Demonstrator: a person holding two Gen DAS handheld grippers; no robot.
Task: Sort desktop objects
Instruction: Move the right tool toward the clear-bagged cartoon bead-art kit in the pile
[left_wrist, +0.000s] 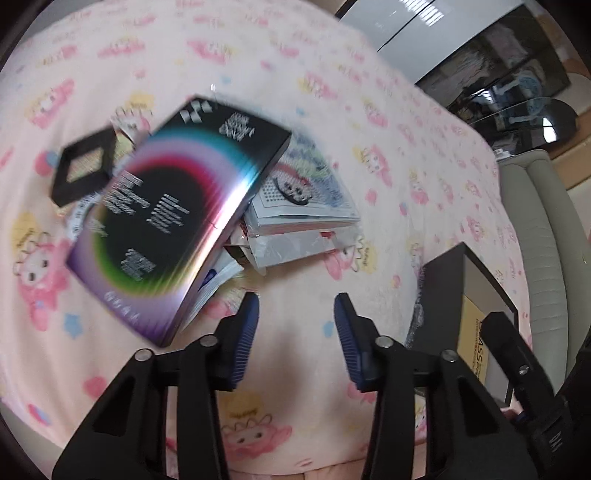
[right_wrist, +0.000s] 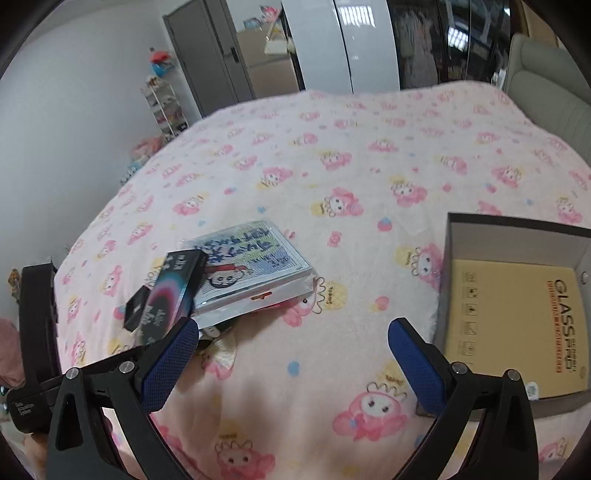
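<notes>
Both the left gripper (left_wrist: 296, 317) and right gripper (right_wrist: 291, 338) hover spread apart and empty over the pink blanket (right_wrist: 351, 177), the rainbow box (left_wrist: 173, 218) at ten o'clock leaning on a bagged booklet (right_wrist: 255, 273), the open cardboard box (right_wrist: 517, 314) at two o'clock.

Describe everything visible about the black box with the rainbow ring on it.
The rainbow-ring box is a flat rectangular carton, glossy black with a rainbow ring and white text too blurred to read. It lies tilted, propped on the pile over the bagged cartoon kit, beside a small black square box. No gripper touches it.
</notes>
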